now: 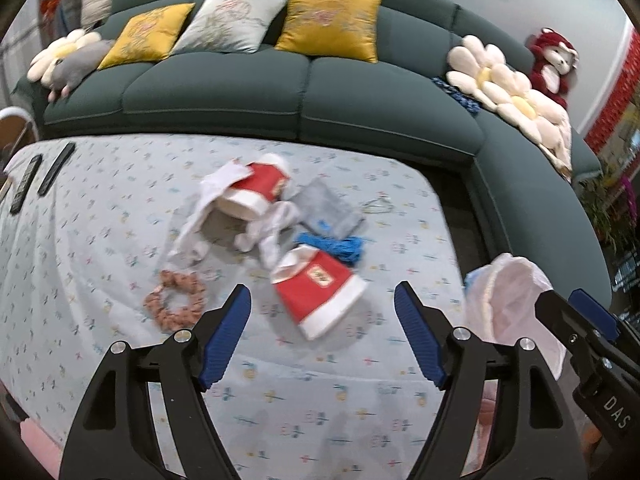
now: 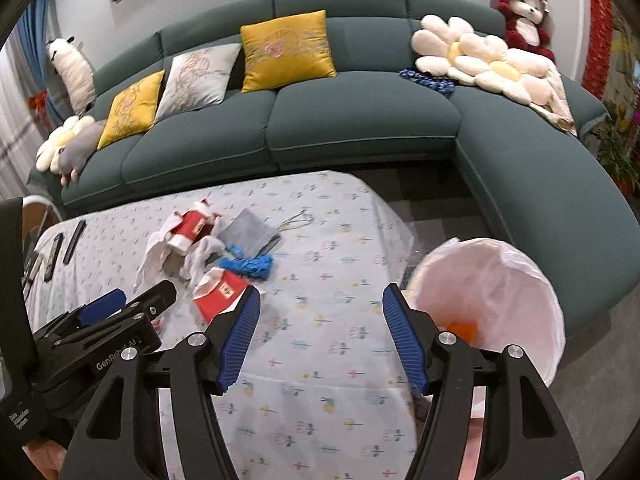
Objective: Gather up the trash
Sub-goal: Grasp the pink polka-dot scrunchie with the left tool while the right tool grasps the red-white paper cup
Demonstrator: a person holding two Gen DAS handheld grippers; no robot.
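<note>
In the left wrist view, the left gripper (image 1: 322,304) is hanging wide and empty over the tablecloth (image 1: 100,264), where two red paper cups (image 1: 316,292), one pink scrunchie (image 1: 175,300), one blue plastic wad (image 1: 340,245) and two remotes (image 1: 56,168) are lying. In the right wrist view, the right gripper (image 2: 320,312) is likewise standing wide and empty, with one white-lined trash bin (image 2: 500,304) sitting just beside its right finger, off the table edge.

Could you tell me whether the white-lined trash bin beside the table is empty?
Not empty: the trash bin stands open, and something orange lies at its bottom; nothing else shows inside.
</note>
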